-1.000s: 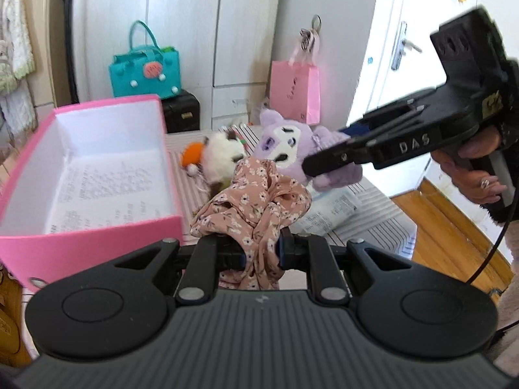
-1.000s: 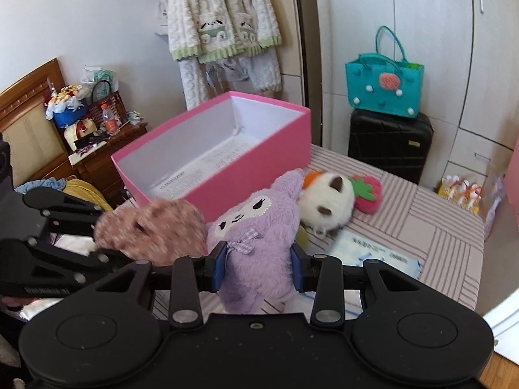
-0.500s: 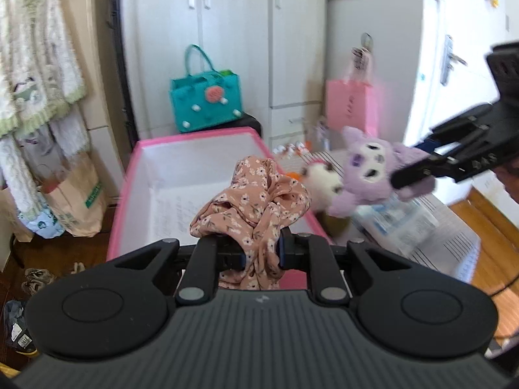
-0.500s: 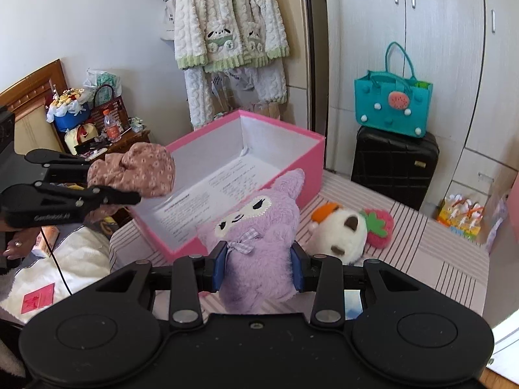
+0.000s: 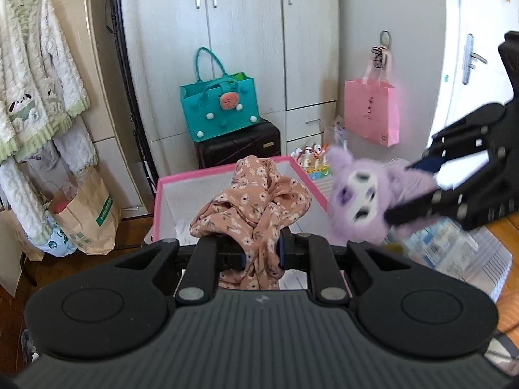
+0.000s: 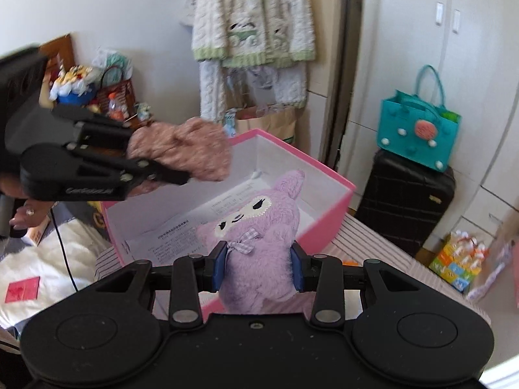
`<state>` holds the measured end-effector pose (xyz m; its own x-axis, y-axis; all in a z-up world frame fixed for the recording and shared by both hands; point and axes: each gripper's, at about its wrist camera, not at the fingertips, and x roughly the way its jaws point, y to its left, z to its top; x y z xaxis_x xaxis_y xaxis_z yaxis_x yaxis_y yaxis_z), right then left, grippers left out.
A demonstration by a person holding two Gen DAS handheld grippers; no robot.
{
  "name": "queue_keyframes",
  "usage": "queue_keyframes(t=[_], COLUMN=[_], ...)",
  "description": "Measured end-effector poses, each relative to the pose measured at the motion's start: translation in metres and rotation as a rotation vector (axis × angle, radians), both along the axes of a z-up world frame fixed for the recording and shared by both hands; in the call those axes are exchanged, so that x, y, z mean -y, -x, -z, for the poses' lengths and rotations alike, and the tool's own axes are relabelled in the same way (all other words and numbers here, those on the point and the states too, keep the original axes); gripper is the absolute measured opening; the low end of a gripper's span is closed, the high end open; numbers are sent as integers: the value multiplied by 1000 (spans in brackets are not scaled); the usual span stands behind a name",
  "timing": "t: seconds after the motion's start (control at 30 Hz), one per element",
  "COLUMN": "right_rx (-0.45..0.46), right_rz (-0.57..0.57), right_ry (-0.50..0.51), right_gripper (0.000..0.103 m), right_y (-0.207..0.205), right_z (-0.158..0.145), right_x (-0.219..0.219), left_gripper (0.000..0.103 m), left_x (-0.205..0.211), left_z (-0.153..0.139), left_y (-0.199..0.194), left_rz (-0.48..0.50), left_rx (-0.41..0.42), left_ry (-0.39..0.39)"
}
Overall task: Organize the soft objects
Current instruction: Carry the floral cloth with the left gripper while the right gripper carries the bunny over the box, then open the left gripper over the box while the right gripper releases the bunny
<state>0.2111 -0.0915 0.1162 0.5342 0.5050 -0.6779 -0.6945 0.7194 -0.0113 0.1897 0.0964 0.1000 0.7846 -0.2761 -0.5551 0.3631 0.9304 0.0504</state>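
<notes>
Item 1, left: left gripper [image 5: 261,254], clenched tight on a floral cloth [image 5: 256,204]. A second ago the cloth hung over the striped table beside the pink box [image 5: 227,170]; now it hangs over the open box itself, near the close end, clear of the floor and walls. The right wrist view agrees: the cloth sits above the box's left rim.

Item 2, middle: pink box, lid off, white inside, a printed sheet on its floor. Nothing soft visible inside yet.

Item 3, right: right gripper [image 6: 259,267], blue pads clamped on the body of a purple plush toy [image 6: 256,227]. The toy has likewise been carried from the table across to the box and now hangs at the box's near wall, head over the opening.

Reading: both carries look nearly complete; lowering and release into the box appear to be the step due. One white plush toy, seen earlier on the table, is out of sight now.
</notes>
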Motion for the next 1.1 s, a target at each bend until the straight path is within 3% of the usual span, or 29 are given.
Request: queue_keyframes(t=[0.2,0.47,0.6,0.73,0.9,1.1], right_rx=[18,13,-11,-25,-44,-73], right_rz=[-52,-23,-64,-88,-103,-137], right_ry=[79,206,237,260,270,278], right_gripper=[44,44,44,44,44,44], right_y=[-38,-88,-99,-112,-126,-134], right_z=[8,36,42,50,59,69], right_x=[-40,-65,-69,-75,-78,-81], left_gripper=[16,15,15,15,15,15], left_x=[1,8,13,8,7,14], left_z=[9,41,51,51,56,60], left_y=[-39,-107,-122,-133,-140,-138], left_rz=[-36,-85,-99,-123,-144,-141], left_rx=[-61,-231,-250,-243,-261,-274], left_ry=[-24,-63,-89,-15,-8,-105])
